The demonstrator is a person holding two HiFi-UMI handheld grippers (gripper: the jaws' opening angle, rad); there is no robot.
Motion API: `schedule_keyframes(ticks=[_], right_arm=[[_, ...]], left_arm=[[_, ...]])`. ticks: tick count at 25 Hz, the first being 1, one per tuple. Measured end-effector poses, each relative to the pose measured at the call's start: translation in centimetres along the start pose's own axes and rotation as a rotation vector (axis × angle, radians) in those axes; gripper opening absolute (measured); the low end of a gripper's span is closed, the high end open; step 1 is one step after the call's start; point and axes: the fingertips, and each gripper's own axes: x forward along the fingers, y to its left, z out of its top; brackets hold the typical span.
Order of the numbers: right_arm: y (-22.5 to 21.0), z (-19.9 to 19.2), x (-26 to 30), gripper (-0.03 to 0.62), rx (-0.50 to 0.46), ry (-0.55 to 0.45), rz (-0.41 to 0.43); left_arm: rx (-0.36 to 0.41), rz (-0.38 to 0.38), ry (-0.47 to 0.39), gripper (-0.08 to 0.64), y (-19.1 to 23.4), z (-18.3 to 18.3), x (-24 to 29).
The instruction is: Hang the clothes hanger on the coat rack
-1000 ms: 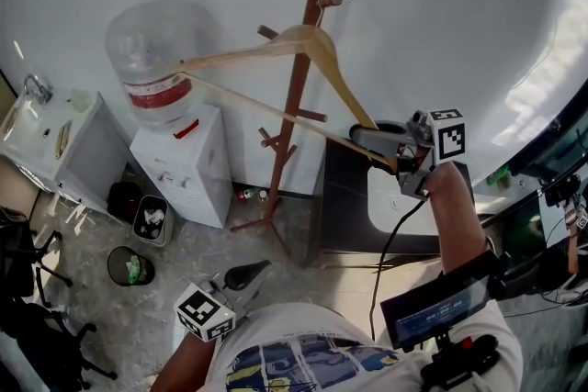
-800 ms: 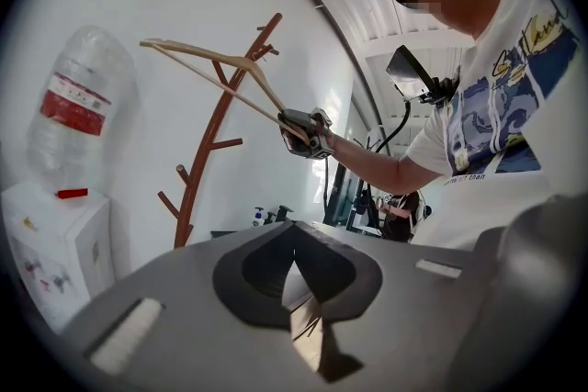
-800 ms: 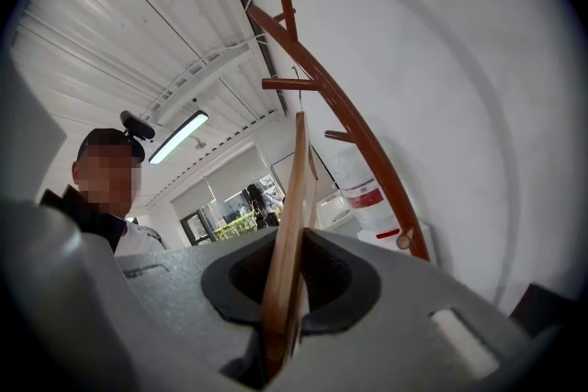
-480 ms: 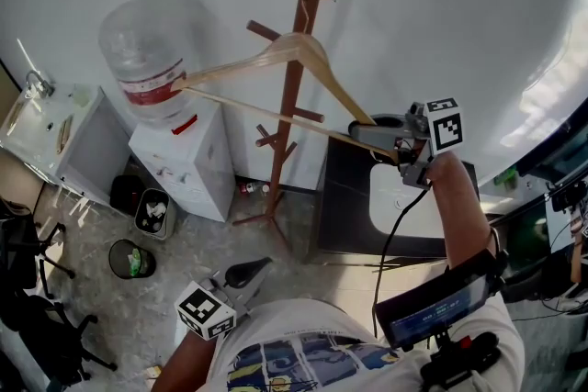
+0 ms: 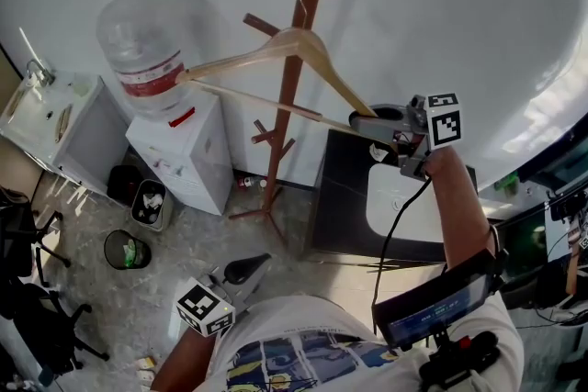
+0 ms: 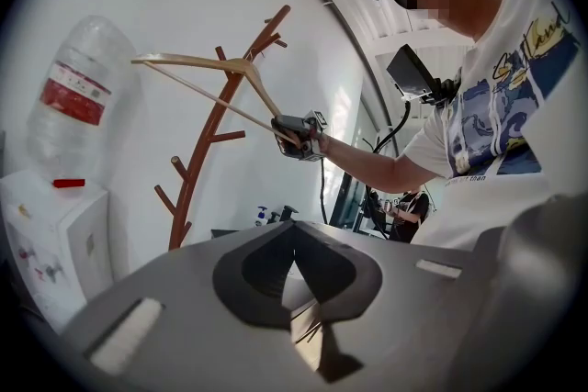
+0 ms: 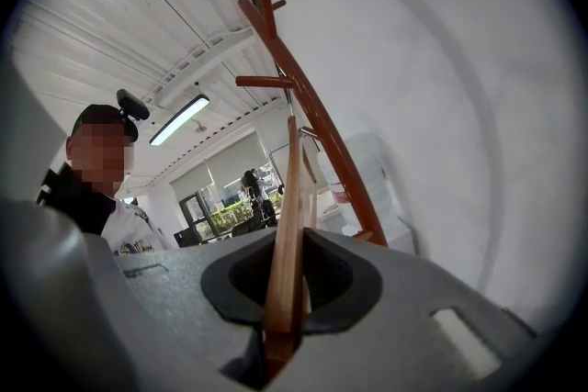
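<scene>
A wooden clothes hanger (image 5: 276, 50) with a metal hook is held out against the brown coat rack (image 5: 292, 87). Its hook is up by the tip of an upper peg; I cannot tell whether it rests on the peg. My right gripper (image 5: 363, 122) is shut on the hanger's right end, and in the right gripper view the hanger (image 7: 287, 234) runs up from between the jaws toward the rack (image 7: 322, 133). My left gripper (image 5: 253, 266) is low by my body, shut, with nothing in it. The left gripper view shows the hanger (image 6: 211, 69), the rack (image 6: 207, 151) and the right gripper (image 6: 294, 126).
Left of the rack stands a water dispenser (image 5: 179, 161) with a large bottle (image 5: 147, 50). Two bins (image 5: 126, 250) sit on the floor beside it. A dark table (image 5: 344, 197) stands right of the rack's base, and an office chair (image 5: 28, 317) at far left.
My right gripper has carried the hanger a little left and lower along the rack, keeping its grip. The hook stays by the upper peg. The left gripper remains low and shut.
</scene>
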Motion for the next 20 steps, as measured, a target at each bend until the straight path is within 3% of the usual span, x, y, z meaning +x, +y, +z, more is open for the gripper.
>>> schedule_keyframes(ticks=[20], right_arm=[[-2.4, 0.4, 0.2, 0.043, -0.127, -0.038, -0.027]], left_arm=[[0.022, 0.078, -0.004, 0.003, -1.2, 0.1, 0.9]])
